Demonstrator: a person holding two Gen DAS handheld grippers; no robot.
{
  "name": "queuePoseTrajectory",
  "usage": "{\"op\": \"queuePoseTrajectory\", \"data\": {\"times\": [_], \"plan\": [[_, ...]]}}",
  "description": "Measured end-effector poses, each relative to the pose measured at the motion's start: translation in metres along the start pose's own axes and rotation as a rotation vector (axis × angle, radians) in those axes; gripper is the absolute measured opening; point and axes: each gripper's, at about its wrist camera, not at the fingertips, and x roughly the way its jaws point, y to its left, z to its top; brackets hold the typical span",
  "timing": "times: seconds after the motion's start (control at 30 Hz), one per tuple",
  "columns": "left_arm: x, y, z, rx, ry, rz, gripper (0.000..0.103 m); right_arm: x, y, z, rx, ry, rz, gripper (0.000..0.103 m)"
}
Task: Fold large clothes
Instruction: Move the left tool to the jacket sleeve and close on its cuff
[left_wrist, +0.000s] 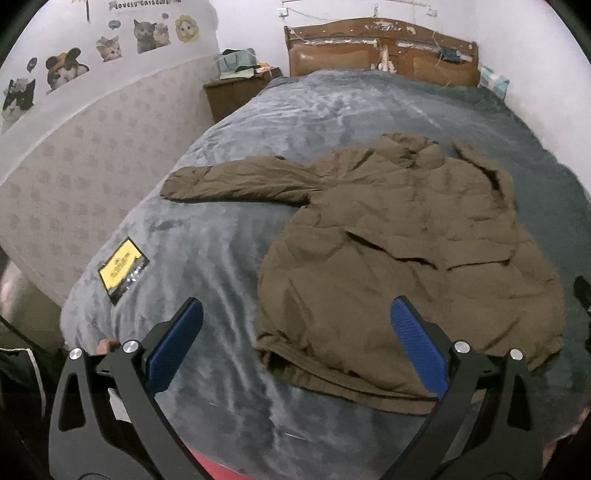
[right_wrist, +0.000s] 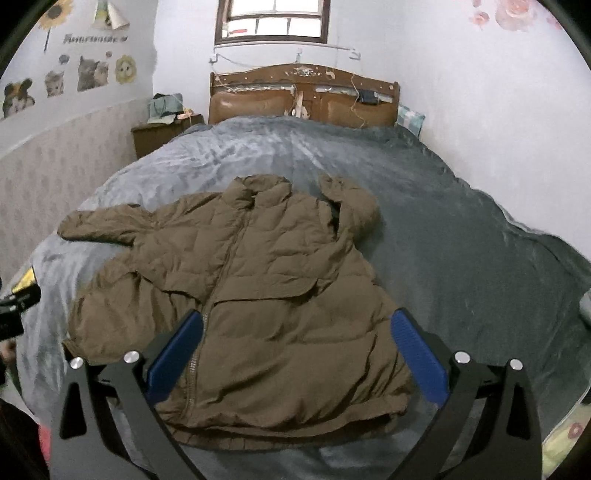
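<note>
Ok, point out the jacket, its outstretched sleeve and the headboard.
jacket (right_wrist: 280, 314): right wrist view, on the front panel right of the zipper.
sleeve (left_wrist: 229, 182): left wrist view, midway along the sleeve lying out to the left.
headboard (right_wrist: 258, 101): right wrist view, on the left padded panel.

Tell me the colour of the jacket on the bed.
Olive-brown, plain and quilted; the jacket shows best in the right wrist view.
</note>
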Motion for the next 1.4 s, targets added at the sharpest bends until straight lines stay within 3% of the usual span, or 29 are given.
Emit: {"op": "queuePoseTrajectory", "data": {"times": [0.2,0.5,0.63,0.77,0.9,1.07,1.33,1.4], "plan": [[0.022,0.021,0.004,-0.045,0.017,-0.039,0.100,0.025,-0.004,0.012,0.055,0.042,0.118,0.102],[0.057,0.062,0.010,-0.083,0.080,-0.072,0.100,0.047,0.027,0.041,-0.002,0.002,0.119,0.102],[0.075,0.089,0.026,-0.131,0.088,-0.040,0.100,0.067,0.046,0.053,-0.030,0.018,0.124,0.102],[0.103,0.113,0.045,-0.153,0.096,0.051,0.100,0.103,0.055,0.062,-0.016,0.047,0.144,0.102],[0.138,0.136,0.060,-0.169,0.130,0.049,0.100,0.124,0.060,0.078,-0.005,0.021,0.111,0.102],[0.182,0.165,0.084,-0.186,0.117,0.082,0.100,0.151,0.072,0.098,-0.029,0.006,0.069,0.102],[0.245,0.205,0.116,-0.240,0.100,0.066,0.100,0.202,0.093,0.112,-0.053,0.064,0.068,0.102],[0.267,0.222,0.123,-0.273,0.100,0.091,0.100,0.214,0.098,0.115,-0.067,0.077,0.051,0.102]]}}
